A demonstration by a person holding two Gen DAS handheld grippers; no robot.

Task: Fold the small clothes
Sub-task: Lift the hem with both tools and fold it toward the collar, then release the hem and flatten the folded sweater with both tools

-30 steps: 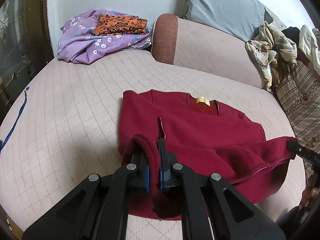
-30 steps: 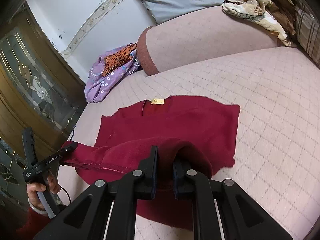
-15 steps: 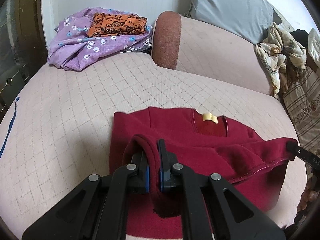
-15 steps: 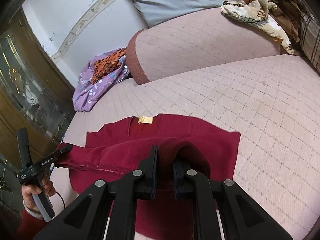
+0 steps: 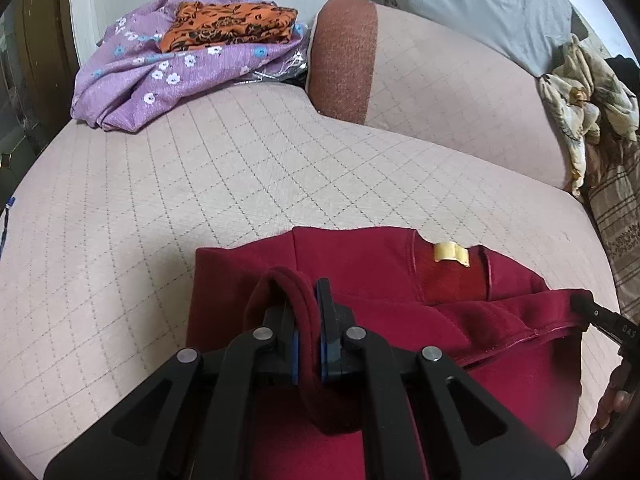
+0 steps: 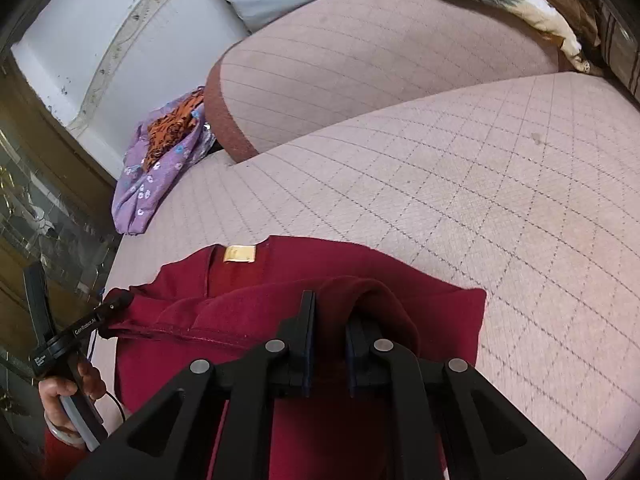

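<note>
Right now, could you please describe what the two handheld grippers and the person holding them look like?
Both grippers are matte black. The left gripper and right gripper each have triangular cut-out linkage arms with round silver pivot pins and blue-lined jaws. From the right wrist view, the left gripper's body carries white lettering, a grey handle and a thin black cable. The left hand shows a light bracelet and red sleeve.

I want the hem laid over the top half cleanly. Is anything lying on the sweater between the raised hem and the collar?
Nothing visible: the red sweater is bare up to the collar label, and both grippers already grip the hem.
</note>
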